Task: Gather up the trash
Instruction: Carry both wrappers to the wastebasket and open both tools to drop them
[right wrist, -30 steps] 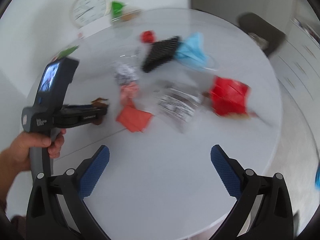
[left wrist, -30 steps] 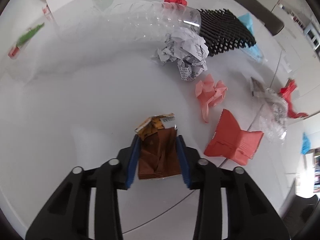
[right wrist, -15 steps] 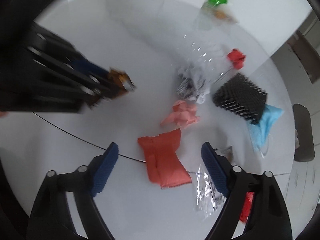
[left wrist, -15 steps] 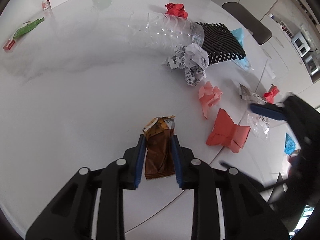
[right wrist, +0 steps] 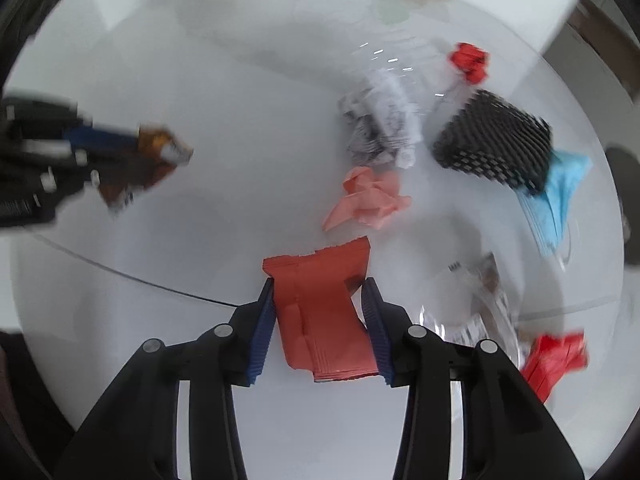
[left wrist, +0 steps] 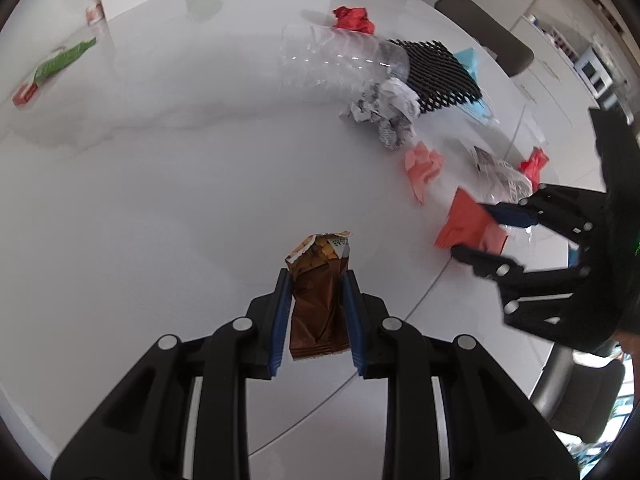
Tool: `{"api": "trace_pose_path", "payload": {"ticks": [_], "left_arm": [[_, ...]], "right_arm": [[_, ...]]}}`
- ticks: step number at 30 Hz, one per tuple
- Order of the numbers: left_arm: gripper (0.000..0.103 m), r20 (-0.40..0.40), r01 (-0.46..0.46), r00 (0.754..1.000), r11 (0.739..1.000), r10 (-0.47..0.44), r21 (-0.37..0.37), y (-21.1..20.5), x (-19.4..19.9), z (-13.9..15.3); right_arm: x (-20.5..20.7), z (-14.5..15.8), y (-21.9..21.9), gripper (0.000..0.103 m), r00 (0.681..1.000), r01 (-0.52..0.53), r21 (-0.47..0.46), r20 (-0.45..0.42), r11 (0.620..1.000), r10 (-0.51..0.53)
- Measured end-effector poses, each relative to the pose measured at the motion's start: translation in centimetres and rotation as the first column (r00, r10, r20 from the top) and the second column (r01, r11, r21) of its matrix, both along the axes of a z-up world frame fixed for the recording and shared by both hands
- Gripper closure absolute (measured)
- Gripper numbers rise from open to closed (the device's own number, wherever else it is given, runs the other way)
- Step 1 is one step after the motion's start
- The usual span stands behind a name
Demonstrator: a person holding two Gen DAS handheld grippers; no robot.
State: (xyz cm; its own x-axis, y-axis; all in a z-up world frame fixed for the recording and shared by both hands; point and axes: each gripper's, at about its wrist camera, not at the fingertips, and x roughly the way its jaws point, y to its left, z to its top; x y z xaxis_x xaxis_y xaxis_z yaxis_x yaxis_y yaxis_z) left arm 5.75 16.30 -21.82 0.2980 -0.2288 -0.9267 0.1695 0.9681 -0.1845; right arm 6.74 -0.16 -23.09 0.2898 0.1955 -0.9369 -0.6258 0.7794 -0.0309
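Left gripper (left wrist: 316, 304) clamping brown wrapper (left wrist: 318, 300), right gripper (right wrist: 320, 312) closing round red packet (right wrist: 320, 312)

Bright, even daylight; fisheye bending the edges

Soft shadows are lying on the glossy white table (left wrist: 168, 184); the right wrist view is smearing with motion blur, the left staying sharp.

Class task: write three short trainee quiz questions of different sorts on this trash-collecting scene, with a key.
1. True or false: the left tongs grip a brown wrapper.
2. What lies between the right tongs? A) blue mask B) orange-red packet C) crumpled newspaper
3. Fill in: the black mesh lies partly over a ____ mask.

Key: 1 true; 2 B, the orange-red packet, jaws just closing on it; 3 blue.
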Motion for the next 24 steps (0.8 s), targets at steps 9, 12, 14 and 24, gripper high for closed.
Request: {"api": "trace_pose_path", "payload": {"ticks": [9, 12, 14, 24], "left_arm": [[0.077, 0.036, 0.133, 0.991, 0.991, -0.132, -0.020, -5.4, -2.8, 3.3], [0.077, 0.038, 0.207, 0.978, 0.978, -0.205, -0.036, -8.9, -4.3, 4.0], [0.077, 0.041, 0.253, 0.967, 0.967, -0.252, -0.037, -11.1, -5.3, 4.3], [0.077, 0.053, 0.447, 0.894, 0.894, -0.445, -0.035, -20.5, -10.1, 5.3]], "right_arm": [[-6.1, 5.0, -8.5, 0.060, 0.933, 0.357, 0.223, -0.029, 0.907, -0.360], [-9.6, 5.4, -11.6, 0.060, 0.902, 0.427, 0.226, -0.037, 0.876, -0.430], [-11.9, 5.5, -13.8, 0.060, 0.878, 0.473, 0.213, -0.037, 0.855, -0.477], [-21.9, 2.1, -25.2, 0.059, 0.683, 0.727, 0.138, -0.051, 0.672, -0.729]]}}
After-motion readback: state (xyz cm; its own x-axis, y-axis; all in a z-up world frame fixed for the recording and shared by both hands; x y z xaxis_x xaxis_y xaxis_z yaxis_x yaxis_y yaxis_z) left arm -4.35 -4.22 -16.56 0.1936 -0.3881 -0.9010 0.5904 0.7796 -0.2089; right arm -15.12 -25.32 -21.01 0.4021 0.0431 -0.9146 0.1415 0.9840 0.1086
